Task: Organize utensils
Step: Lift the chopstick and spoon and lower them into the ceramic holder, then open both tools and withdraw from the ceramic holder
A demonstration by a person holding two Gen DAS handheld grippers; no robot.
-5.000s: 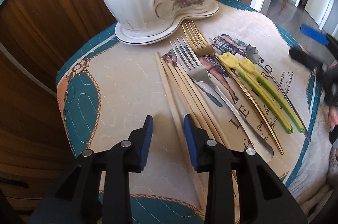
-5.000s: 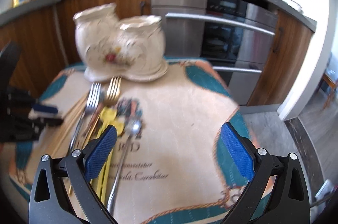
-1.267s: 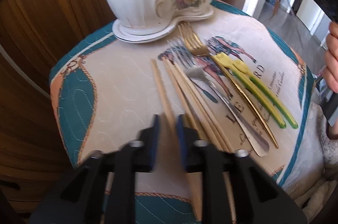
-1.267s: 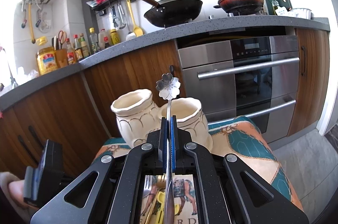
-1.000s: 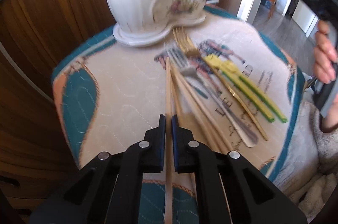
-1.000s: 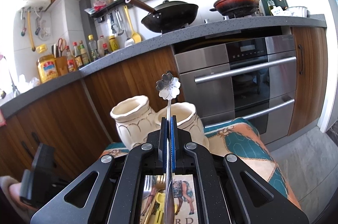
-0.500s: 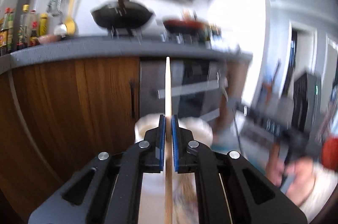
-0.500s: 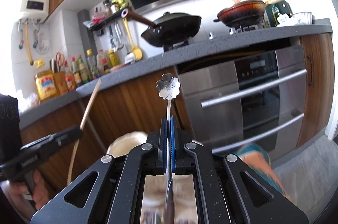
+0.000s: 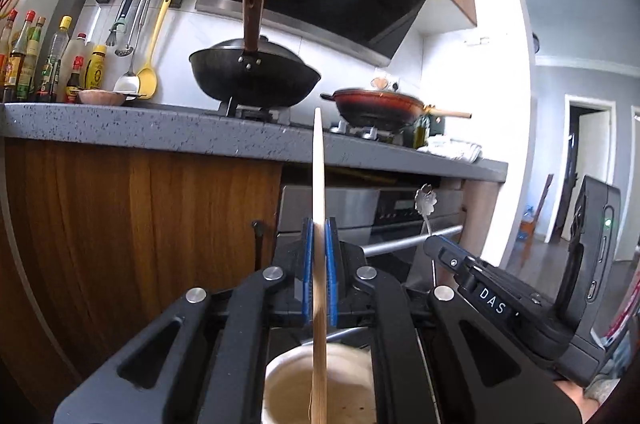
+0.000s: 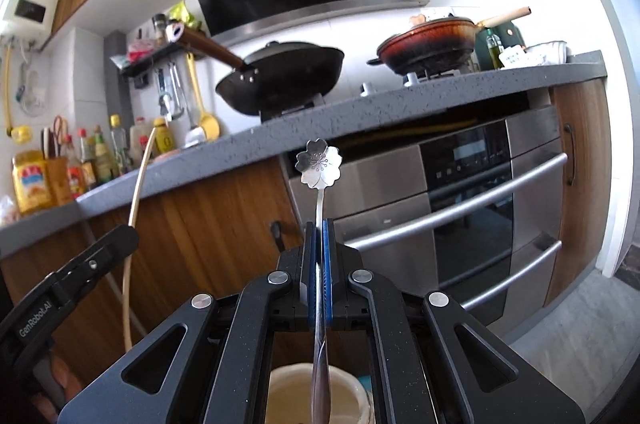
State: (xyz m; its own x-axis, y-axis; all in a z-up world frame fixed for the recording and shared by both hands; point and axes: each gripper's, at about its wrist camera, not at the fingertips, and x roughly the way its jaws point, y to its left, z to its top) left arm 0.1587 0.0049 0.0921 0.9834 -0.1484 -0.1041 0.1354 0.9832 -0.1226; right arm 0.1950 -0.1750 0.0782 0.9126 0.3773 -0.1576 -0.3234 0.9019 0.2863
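My left gripper (image 9: 319, 264) is shut on a wooden chopstick (image 9: 318, 192) held upright, its lower end over the mouth of a cream ceramic holder (image 9: 288, 388). My right gripper (image 10: 319, 264) is shut on a silver spoon with a flower-shaped end (image 10: 319, 168), also upright, its lower end in the mouth of a cream holder opening (image 10: 288, 396). The right gripper (image 9: 452, 260) with the spoon (image 9: 425, 202) shows at right in the left wrist view. The left gripper (image 10: 120, 236) with the chopstick (image 10: 136, 192) shows at left in the right wrist view.
A grey counter (image 9: 120, 128) with a black wok (image 9: 256, 76) and a red pan (image 9: 376, 104) runs behind. Wooden cabinet doors (image 9: 120, 244) and a steel oven (image 10: 480, 208) stand below it. Bottles (image 10: 80, 160) line the counter's left end.
The left gripper shut on a chopstick on the mat, lifted it and turned it upright over the holder. The right gripper kept its spoon upright and moved over the holder's other opening.
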